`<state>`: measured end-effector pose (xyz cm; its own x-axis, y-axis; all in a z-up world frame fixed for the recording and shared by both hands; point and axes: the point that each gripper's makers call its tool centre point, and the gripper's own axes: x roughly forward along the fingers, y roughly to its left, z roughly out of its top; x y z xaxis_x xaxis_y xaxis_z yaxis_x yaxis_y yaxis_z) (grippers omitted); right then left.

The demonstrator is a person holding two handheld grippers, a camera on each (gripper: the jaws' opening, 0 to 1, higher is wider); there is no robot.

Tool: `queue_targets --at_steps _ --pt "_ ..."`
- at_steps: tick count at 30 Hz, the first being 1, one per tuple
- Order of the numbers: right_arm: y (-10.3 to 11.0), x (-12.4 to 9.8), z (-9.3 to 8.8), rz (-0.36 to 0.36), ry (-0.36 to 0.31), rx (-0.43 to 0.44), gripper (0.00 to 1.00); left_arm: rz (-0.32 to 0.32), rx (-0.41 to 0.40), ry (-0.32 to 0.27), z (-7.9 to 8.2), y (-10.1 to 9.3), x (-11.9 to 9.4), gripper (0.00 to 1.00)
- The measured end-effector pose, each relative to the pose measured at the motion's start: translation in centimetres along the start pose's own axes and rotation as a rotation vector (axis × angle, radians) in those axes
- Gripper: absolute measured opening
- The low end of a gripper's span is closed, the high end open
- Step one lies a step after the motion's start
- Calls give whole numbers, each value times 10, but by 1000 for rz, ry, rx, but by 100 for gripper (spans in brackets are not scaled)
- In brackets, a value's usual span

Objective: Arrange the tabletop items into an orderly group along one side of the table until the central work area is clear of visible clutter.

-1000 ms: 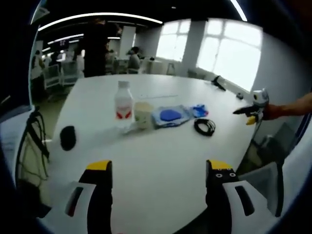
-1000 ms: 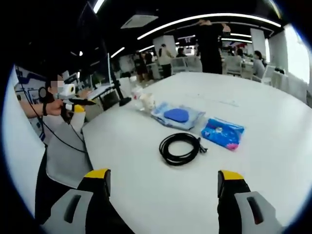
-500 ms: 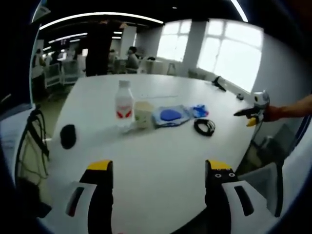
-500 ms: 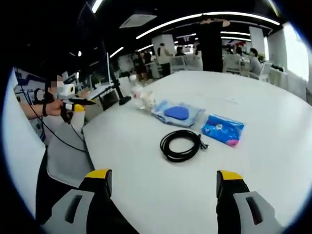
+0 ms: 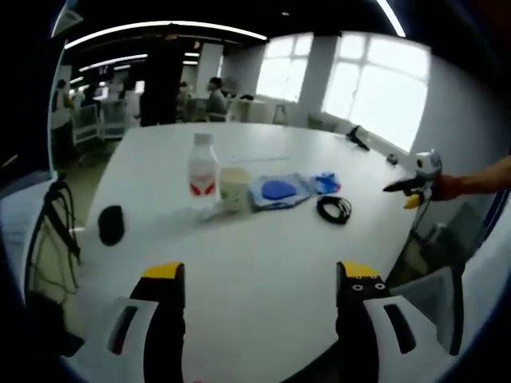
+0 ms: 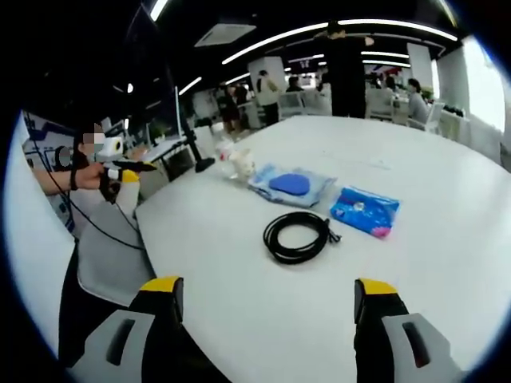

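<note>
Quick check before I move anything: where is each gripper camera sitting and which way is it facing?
Left gripper view: low at one table edge, facing windows; own open jaws, plus right gripper.
Right gripper view: another edge, facing the room; own open jaws, plus left gripper.
Shared: white table, coiled black cable, clear plastic water bottle.

Bright windows give strong glare at the far right. Ceiling lights bend with the fisheye. Both pictures are soft and slightly blurred.
</note>
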<state>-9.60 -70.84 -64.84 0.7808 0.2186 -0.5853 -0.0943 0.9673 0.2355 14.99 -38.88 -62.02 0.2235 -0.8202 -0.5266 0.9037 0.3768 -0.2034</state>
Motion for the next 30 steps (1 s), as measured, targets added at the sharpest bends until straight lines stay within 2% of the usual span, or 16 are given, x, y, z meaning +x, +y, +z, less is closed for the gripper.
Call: queue_targets --at_steps 15,30 --pt "8 -1 0 -4 5 6 89 -4 -11 3 -2 -4 -2 78" --pt "9 -3 -1 -12 2 15 88 -13 -12 3 -4 2 1 77"
